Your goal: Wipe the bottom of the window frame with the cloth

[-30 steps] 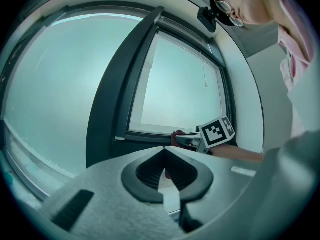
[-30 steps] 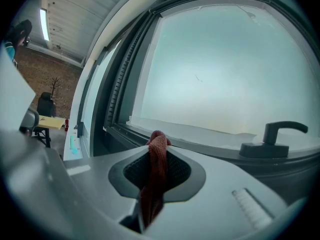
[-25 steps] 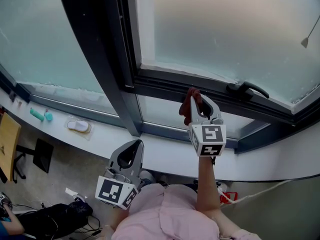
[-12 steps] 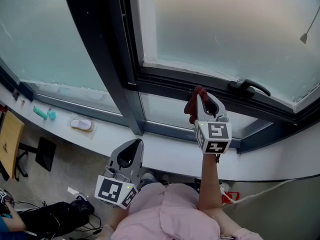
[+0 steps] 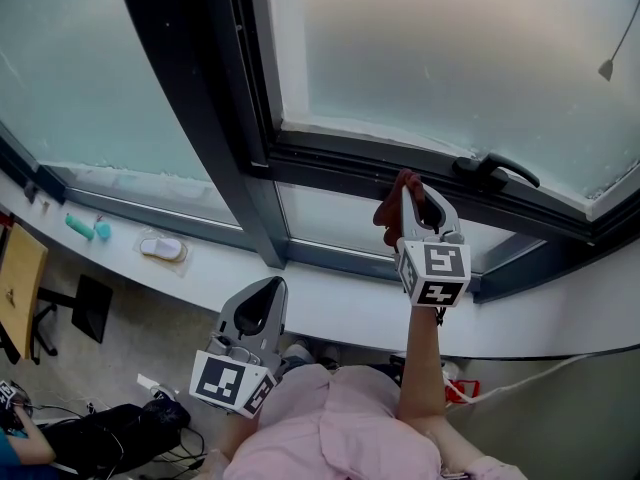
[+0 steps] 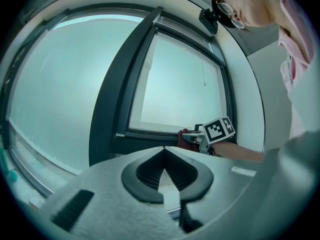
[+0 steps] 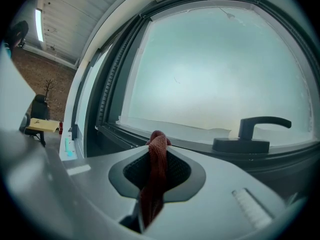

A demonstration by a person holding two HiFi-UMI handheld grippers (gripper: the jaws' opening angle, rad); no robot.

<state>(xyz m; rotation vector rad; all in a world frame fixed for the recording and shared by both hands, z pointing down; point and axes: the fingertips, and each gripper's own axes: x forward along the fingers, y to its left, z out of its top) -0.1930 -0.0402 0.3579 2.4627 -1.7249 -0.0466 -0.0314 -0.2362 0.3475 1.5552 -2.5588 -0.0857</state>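
Note:
My right gripper (image 5: pixel 410 190) is shut on a dark red cloth (image 5: pixel 392 204), raised against the dark bottom rail of the window frame (image 5: pixel 340 158). In the right gripper view the cloth (image 7: pixel 156 166) stands pinched between the jaws, its tip just below the frame's lower rail (image 7: pixel 185 145). The black window handle (image 5: pixel 495 171) lies just right of the cloth; the same handle (image 7: pixel 252 134) shows in the right gripper view. My left gripper (image 5: pixel 262 296) hangs low near my body, shut and holding nothing; the left gripper view shows its jaws meeting (image 6: pixel 164 151).
A white sill (image 5: pixel 330 308) runs below the window. On it at the left lie a small white dish (image 5: pixel 162 249) and a teal object (image 5: pixel 82 228). A dark vertical mullion (image 5: pixel 220 118) divides the panes. A wooden table edge (image 5: pixel 15 288) and cables are on the floor at left.
My right gripper with the cloth has slid to the right along the frame's bottom rail, toward the handle. The left gripper has stayed put.

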